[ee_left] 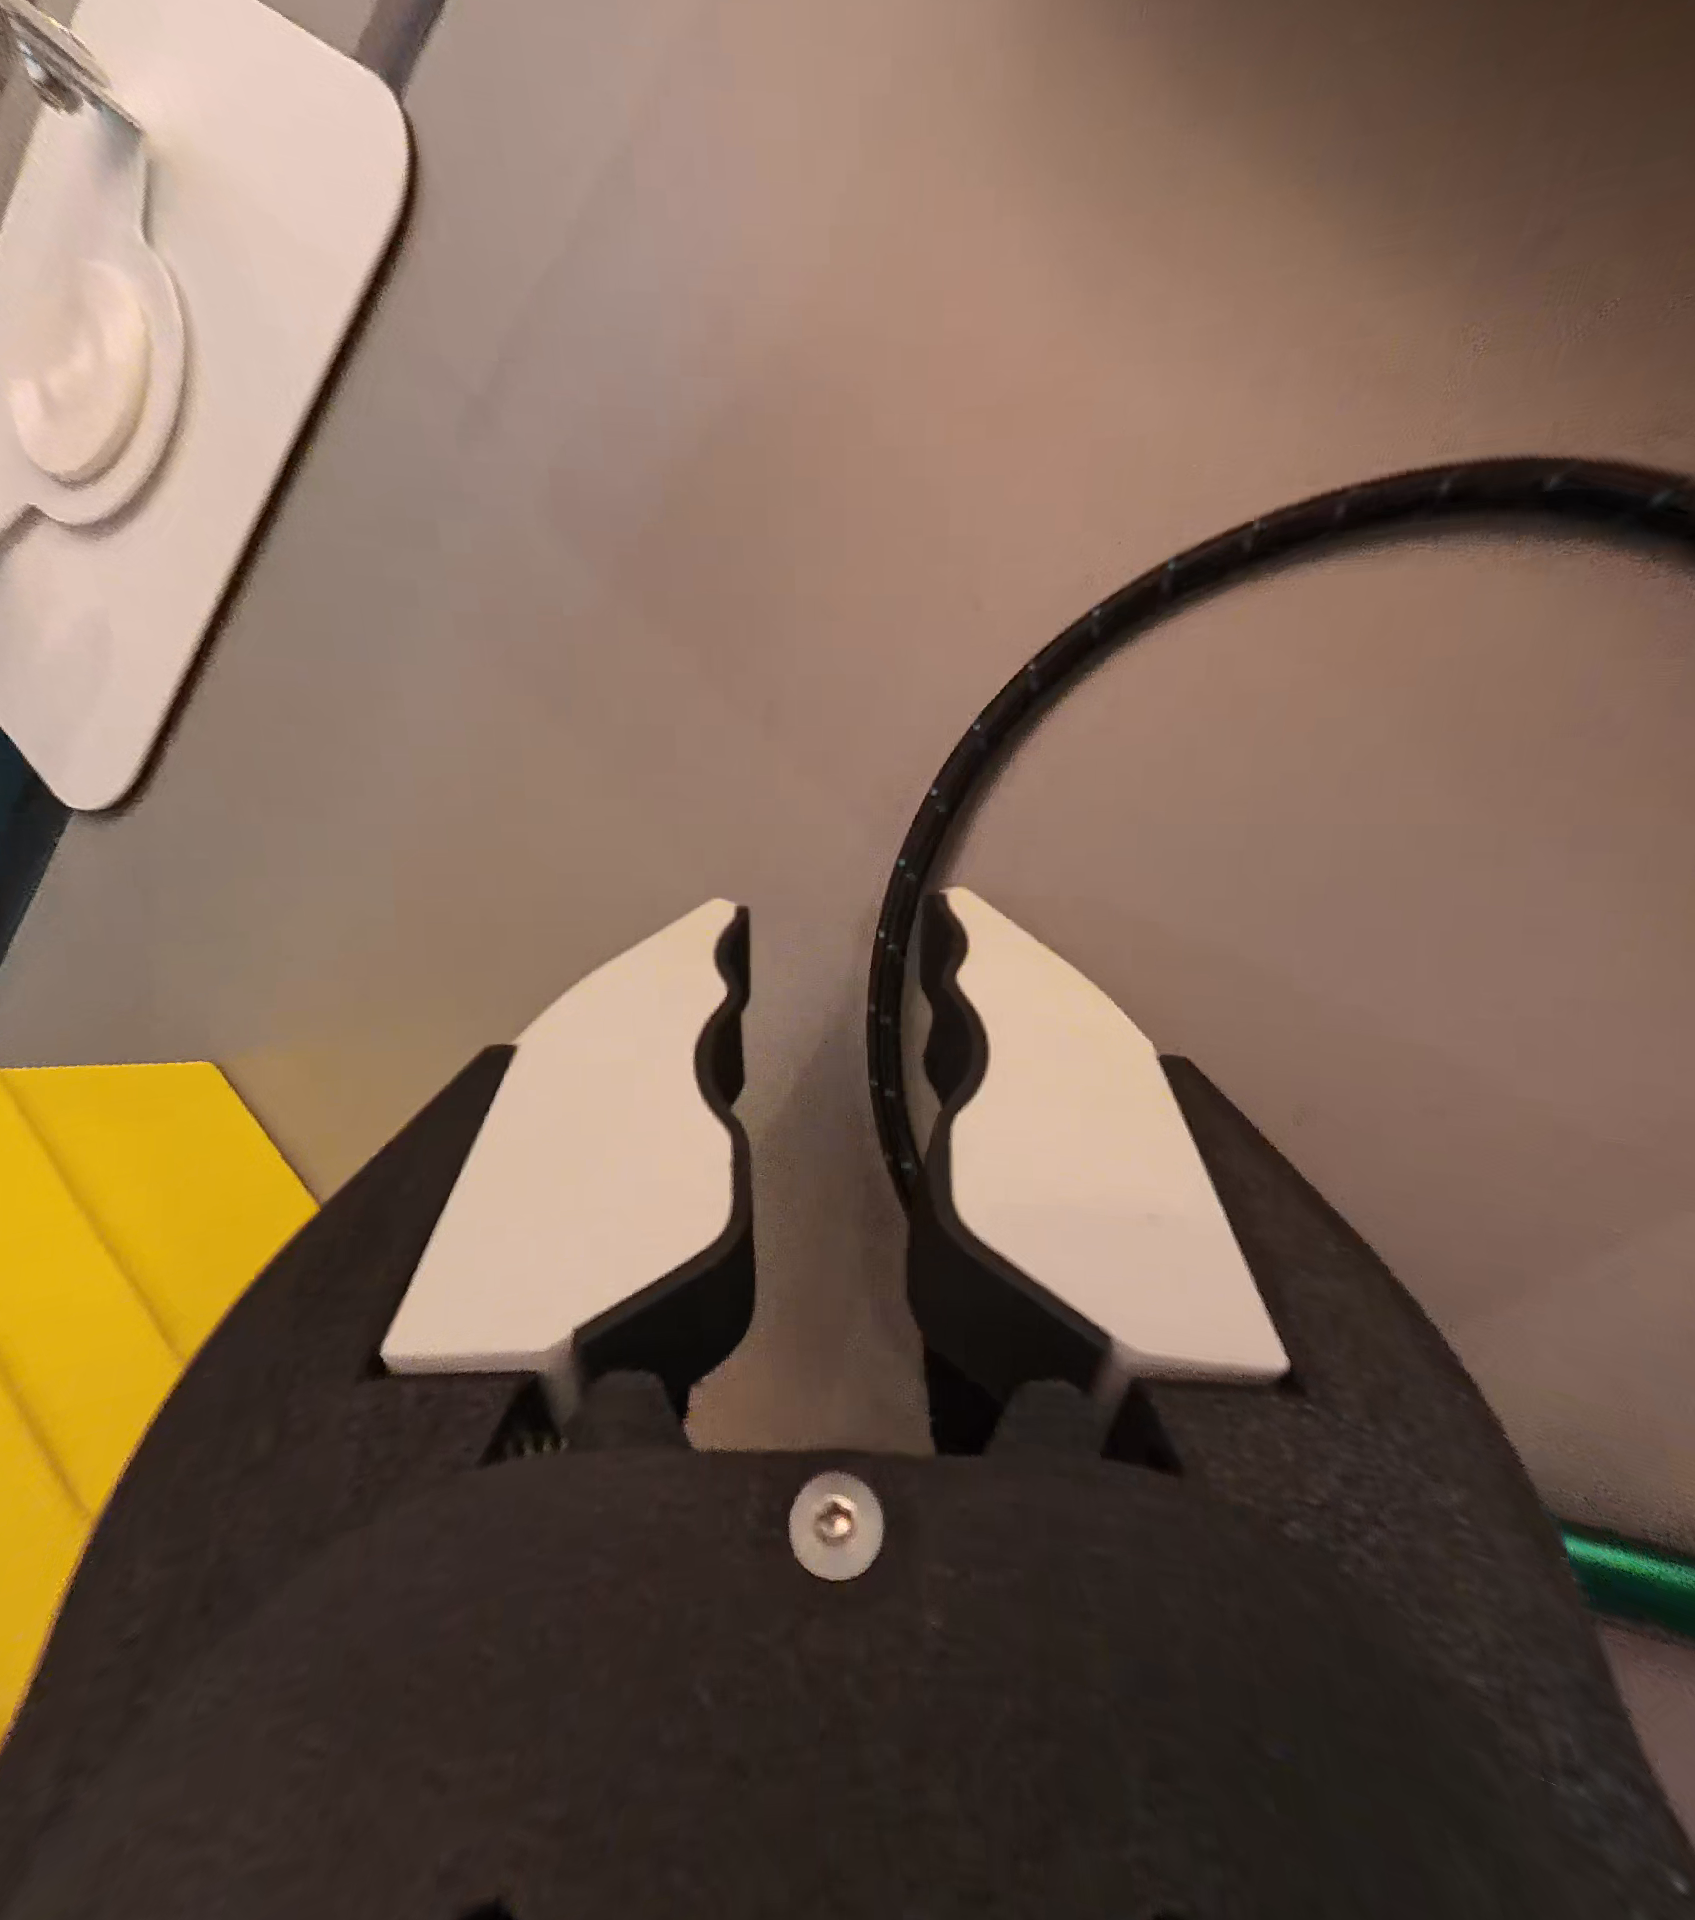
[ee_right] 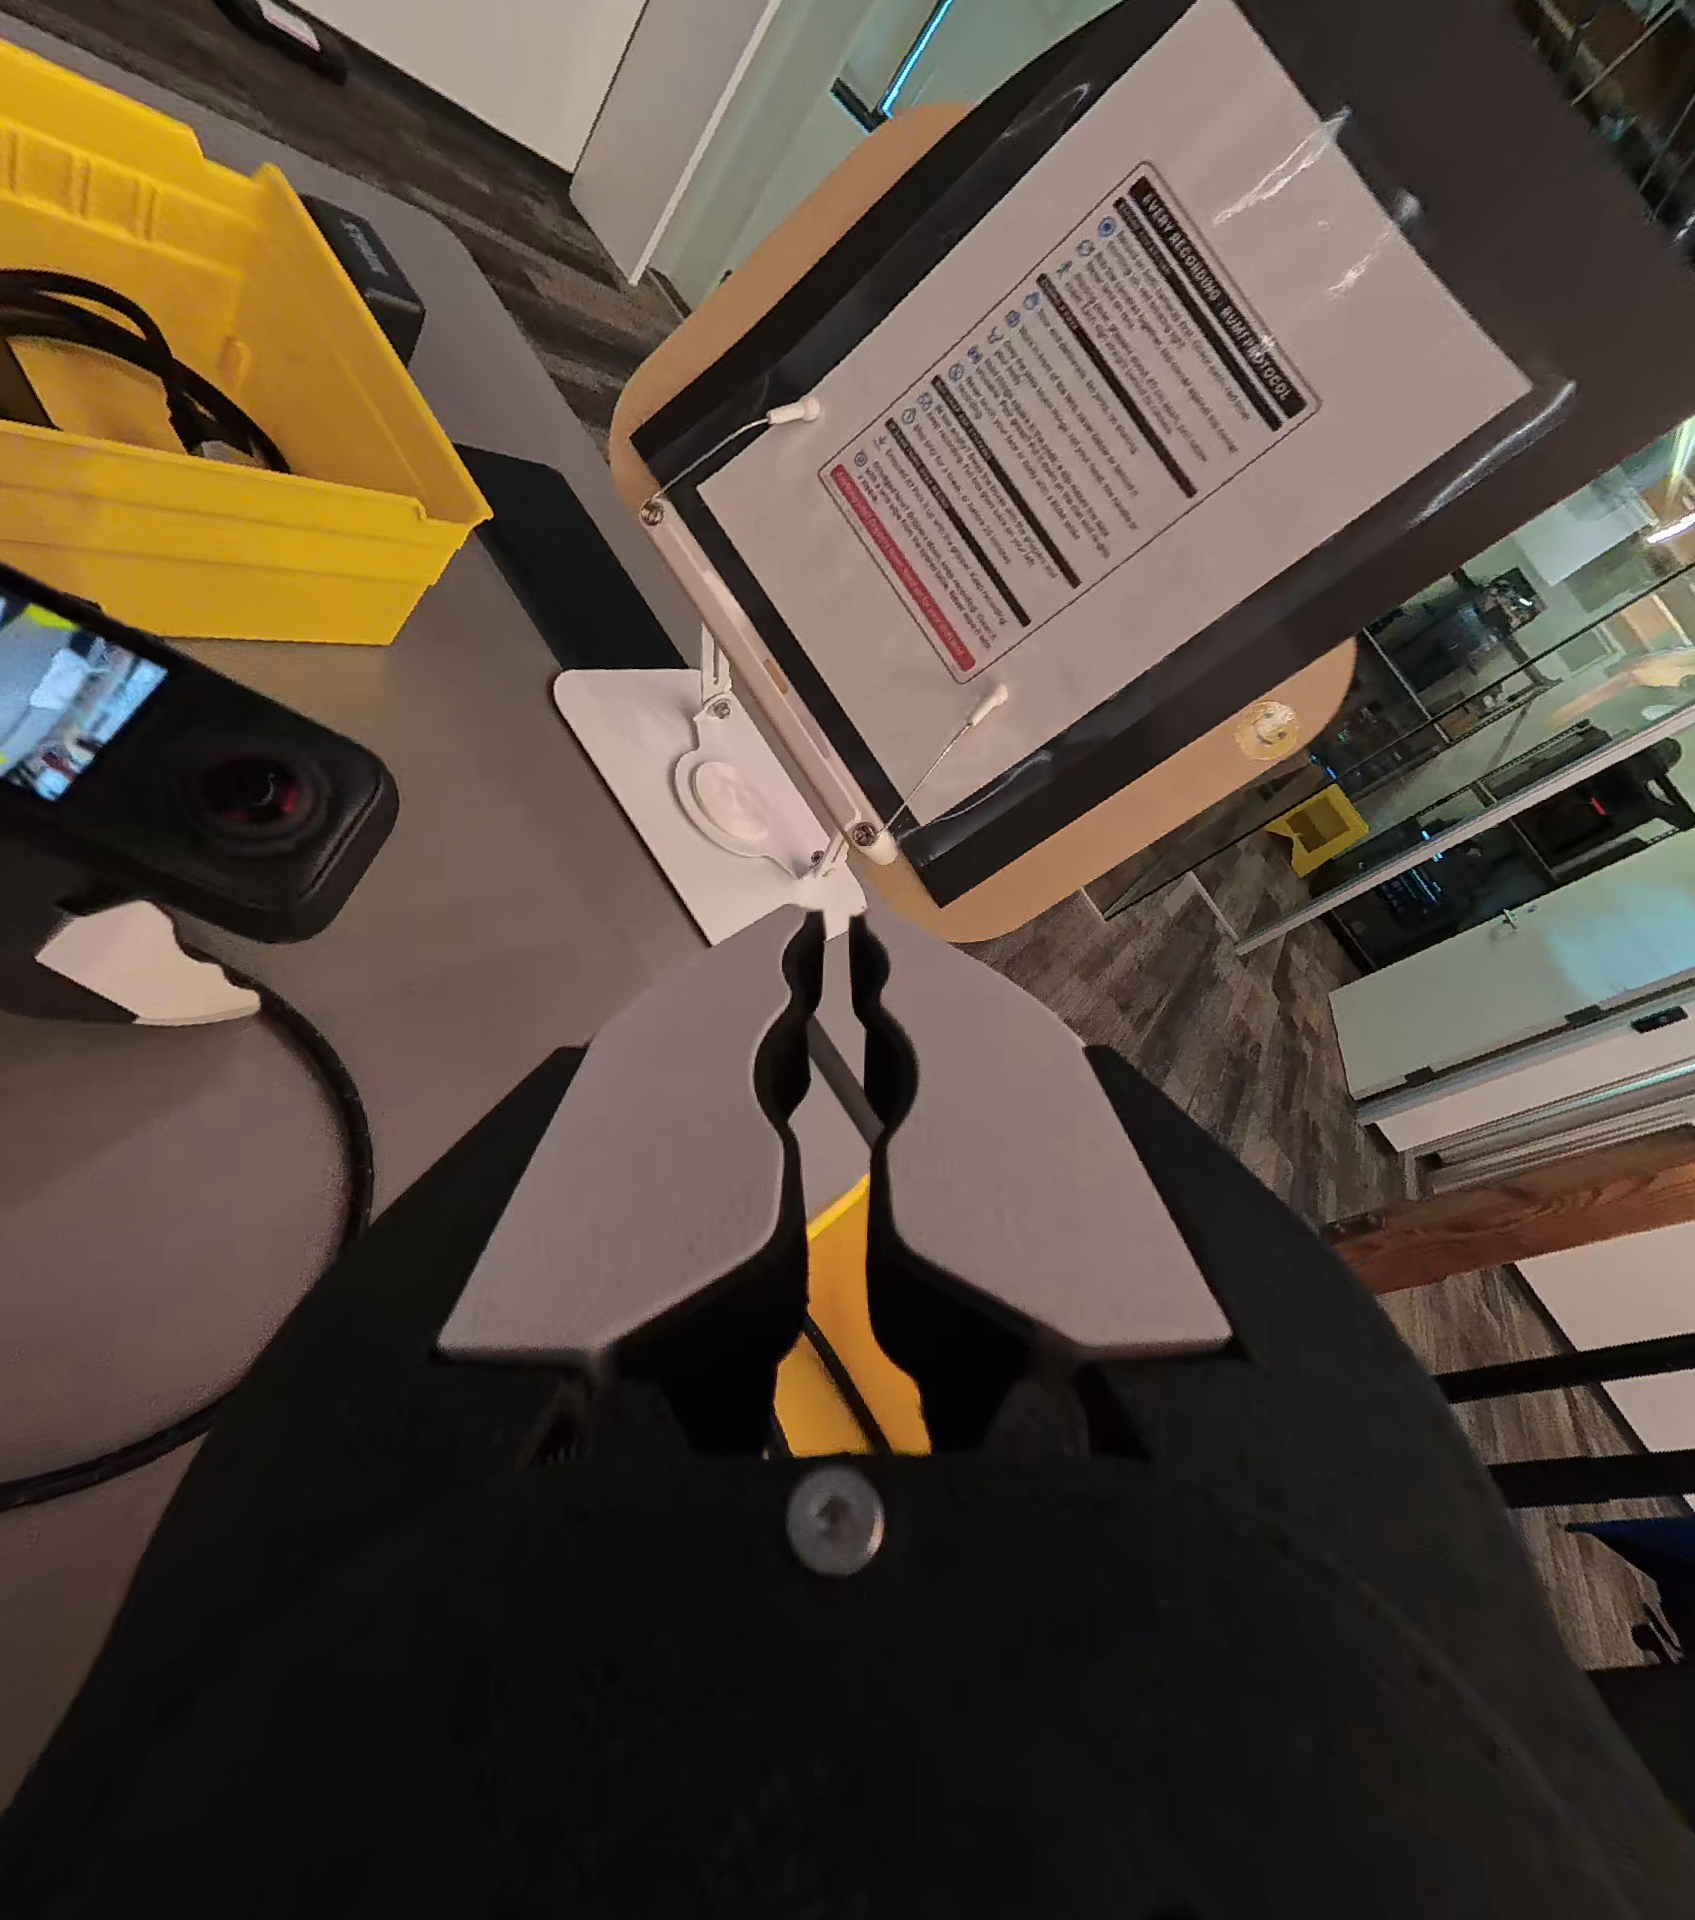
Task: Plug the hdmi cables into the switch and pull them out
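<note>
In the left wrist view my left gripper (ee_left: 835,914) is open and empty, pointing down at the grey table (ee_left: 1030,416). A black braided HDMI cable (ee_left: 988,727) arcs in from the right and runs down along the inner edge of the right finger, lying on the table and not gripped. Its green plug shell (ee_left: 1674,1590) shows at the lower right beside the gripper body. My right gripper (ee_right: 832,935) has its jaws almost together with only a thin slit between them, and holds nothing. The left gripper with its camera (ee_right: 95,748) and the cable (ee_right: 344,1143) also show there. No switch is in view.
A yellow bin (ee_right: 199,499) with coiled black cables stands at the table's far left; its rim also shows in the left wrist view (ee_left: 43,1299). A white stand base (ee_left: 199,364) holds an upright board with a printed sheet (ee_right: 1082,416) at the table edge. A small black box (ee_right: 375,270) sits behind the bin. The left gripper's tips are roughly 25 cm from the right gripper's.
</note>
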